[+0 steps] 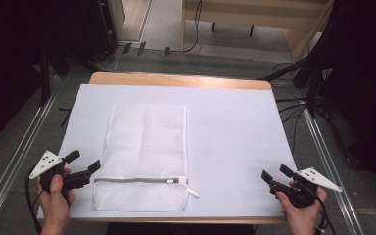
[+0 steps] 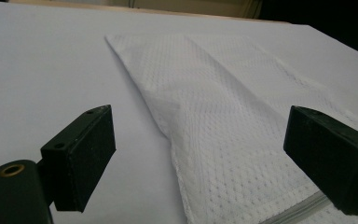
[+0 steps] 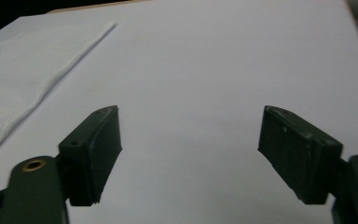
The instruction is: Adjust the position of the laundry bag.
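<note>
- The counter [image 1: 235,127] in front of you carries a white sheet over nearly its whole top, with a strip of bare wood showing along the far edge.
- The white mesh laundry bag [image 1: 144,152] lies flat on the left half of that sheet, long side running away from you, well apart from the right edge.
- Its grey zipper [image 1: 137,180] runs across the bag near the end closest to you, and the pull [image 1: 192,192] sticks out past the bag's right side.
- Your left hand-held gripper [image 1: 83,161] sits just beside the bag's near left edge, level with the zipper; its jaws stand wide with nothing between them. In the left gripper view the bag's edge [image 2: 168,130] runs up between the two jaws without touching either.
- Your right hand-held gripper [image 1: 275,173] hovers near the front right corner of the sheet, well apart from the bag; its jaws are wide too, over bare sheet.
</note>
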### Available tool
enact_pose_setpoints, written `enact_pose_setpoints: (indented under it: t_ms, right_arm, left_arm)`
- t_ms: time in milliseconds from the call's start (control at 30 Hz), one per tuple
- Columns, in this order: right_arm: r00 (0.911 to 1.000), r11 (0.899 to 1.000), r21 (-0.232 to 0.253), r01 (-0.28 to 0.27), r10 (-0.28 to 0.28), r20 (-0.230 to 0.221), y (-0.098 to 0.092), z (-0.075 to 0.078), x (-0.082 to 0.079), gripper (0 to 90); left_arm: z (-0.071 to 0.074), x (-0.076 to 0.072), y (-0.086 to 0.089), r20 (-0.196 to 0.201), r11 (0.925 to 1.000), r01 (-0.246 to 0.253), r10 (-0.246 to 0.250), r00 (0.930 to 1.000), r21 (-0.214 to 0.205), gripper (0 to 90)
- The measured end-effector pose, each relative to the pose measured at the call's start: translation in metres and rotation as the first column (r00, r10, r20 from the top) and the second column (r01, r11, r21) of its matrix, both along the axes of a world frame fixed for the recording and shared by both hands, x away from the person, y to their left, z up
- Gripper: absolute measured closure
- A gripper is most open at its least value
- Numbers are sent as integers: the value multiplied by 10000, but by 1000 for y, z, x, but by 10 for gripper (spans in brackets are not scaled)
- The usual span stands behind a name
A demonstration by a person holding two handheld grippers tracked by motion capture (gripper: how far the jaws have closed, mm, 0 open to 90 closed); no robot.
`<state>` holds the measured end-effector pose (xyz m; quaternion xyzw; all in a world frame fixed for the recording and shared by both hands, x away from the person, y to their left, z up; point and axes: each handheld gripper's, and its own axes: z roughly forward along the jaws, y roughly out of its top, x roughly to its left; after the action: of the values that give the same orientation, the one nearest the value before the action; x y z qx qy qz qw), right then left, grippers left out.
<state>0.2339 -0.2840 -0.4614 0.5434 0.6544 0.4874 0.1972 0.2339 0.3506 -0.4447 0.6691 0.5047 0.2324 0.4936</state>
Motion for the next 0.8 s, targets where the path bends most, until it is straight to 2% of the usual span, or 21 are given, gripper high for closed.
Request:
enact_pose_setpoints:
  t_ms: [33, 67, 100, 133, 200, 233, 267, 300, 333, 400, 433, 467, 500, 567, 633, 767, 800]
  right_arm:
    - [10000, 10000, 0, 0, 0, 0, 0, 0, 0, 231]
    - [9997, 9997, -52, -226, 225, -130, 19, 3, 6, 283]
    - [9989, 9986, -227, -468, 465, -114, 31, 5, 10, 299]
    - [9989, 9986, -227, -468, 465, -114, 31, 5, 10, 299]
    - [9967, 9951, -589, -799, 788, -207, 55, 8, 18, 375]
    - [9908, 9884, -700, -1347, 1335, -215, 80, 9, 28, 412]
    - [9908, 9884, -700, -1347, 1335, -215, 80, 9, 28, 412]
    - [9839, 9828, -578, -1756, 1732, -443, 104, 8, 40, 420]
    - [9839, 9828, -578, -1756, 1732, -443, 104, 8, 40, 420]
    - [9749, 9755, -427, -2157, 2127, -657, 128, 6, 51, 426]
    - [9687, 9703, -487, -2371, 2324, -871, 151, 4, 62, 445]
    - [9639, 9663, -483, -2528, 2472, -992, 162, 3, 66, 453]
    - [9639, 9663, -483, -2528, 2472, -992, 162, 3, 66, 453]
    - [9612, 9647, -558, -2573, 2496, -1174, 181, 1, 74, 473]
    - [9572, 9662, -268, -2564, 2499, -1460, 200, 0, 85, 510]
    - [9528, 9681, -123, -2503, 2441, -1805, 214, -2, 94, 517]
    - [9514, 9676, -270, -2509, 2414, -1914, 219, -4, 97, 517]
  left_arm:
    - [0, 0, 0, 0, 10000, 0, 0, 10000, 0, 92]
    - [0, 1, -3, -16, 10000, 26, -26, 10000, 47, 92]
    - [-1, 2, -4, -22, 9999, 77, -77, 10000, 112, 93]
    - [-1, 2, -4, -22, 9999, 77, -77, 10000, 112, 92]
    - [-2, 4, -7, -95, 9994, 178, -176, 9998, 306, 93]
    - [-2, 5, -9, -131, 9989, 178, -172, 9998, 439, 93]
    - [-2, 5, -9, -131, 9989, 178, -172, 9998, 439, 93]
    - [-3, 5, -9, -175, 9990, 195, -188, 9997, 396, 93]
    - [-3, 5, -9, -175, 9990, 195, -188, 9997, 396, 93]
    - [-3, 5, -7, -174, 9992, 203, -197, 9997, 342, 93]
    - [-3, 5, -6, -193, 9995, 180, -175, 9997, 269, 93]
    - [-3, 5, -6, -223, 9996, 145, -140, 9997, 250, 93]
    - [-3, 5, -6, -223, 9996, 145, -140, 9997, 250, 93]
    - [-3, 5, -7, -228, 9995, 143, -136, 9996, 281, 93]
    - [-3, 5, -8, -212, 9993, 159, -152, 9997, 333, 93]
    - [-4, 6, -6, -274, 9996, 82, -74, 9996, 274, 93]
    - [-4, 6, -6, -283, 9996, 71, -64, 9996, 258, 93]
